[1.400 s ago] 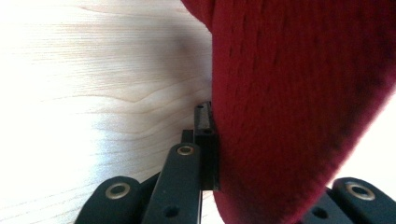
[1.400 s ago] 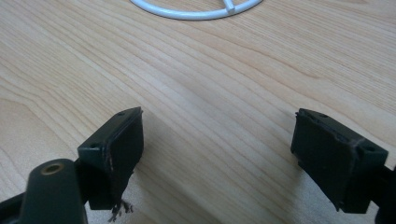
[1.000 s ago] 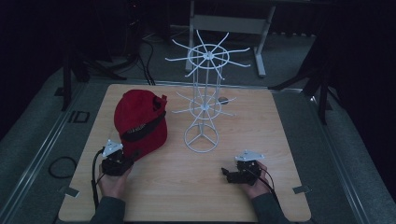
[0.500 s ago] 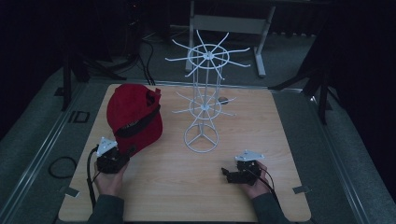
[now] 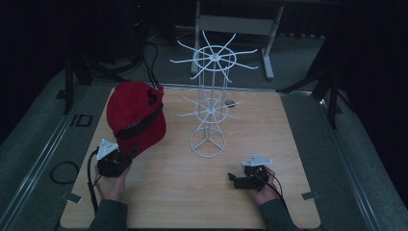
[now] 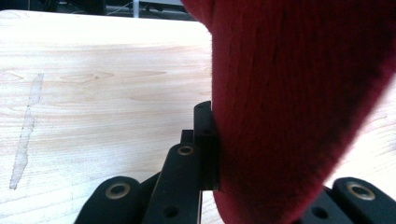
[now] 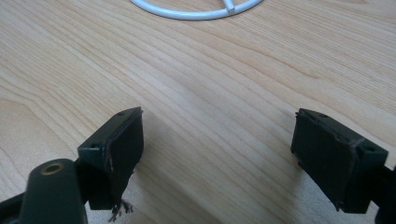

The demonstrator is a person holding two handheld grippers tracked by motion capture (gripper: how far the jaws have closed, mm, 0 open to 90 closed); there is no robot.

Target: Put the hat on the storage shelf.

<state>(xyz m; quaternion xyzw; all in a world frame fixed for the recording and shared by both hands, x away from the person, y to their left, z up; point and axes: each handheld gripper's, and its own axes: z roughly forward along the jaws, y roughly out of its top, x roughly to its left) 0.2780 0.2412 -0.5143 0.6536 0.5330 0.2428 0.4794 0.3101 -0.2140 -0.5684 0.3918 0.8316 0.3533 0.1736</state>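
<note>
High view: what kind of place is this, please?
Probably a lab or recording workspace, not a home: a wooden table on dark carpet, cables behind, and a white wire rack with a red cap.

Red cap, lifted, beside wire rack

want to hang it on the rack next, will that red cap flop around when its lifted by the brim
Probably a little. The red cap looks like soft fabric, yet its crown keeps its dome shape in the left claw. It likely weighs little, and the fuzzy cloth should resist slipping.
</note>
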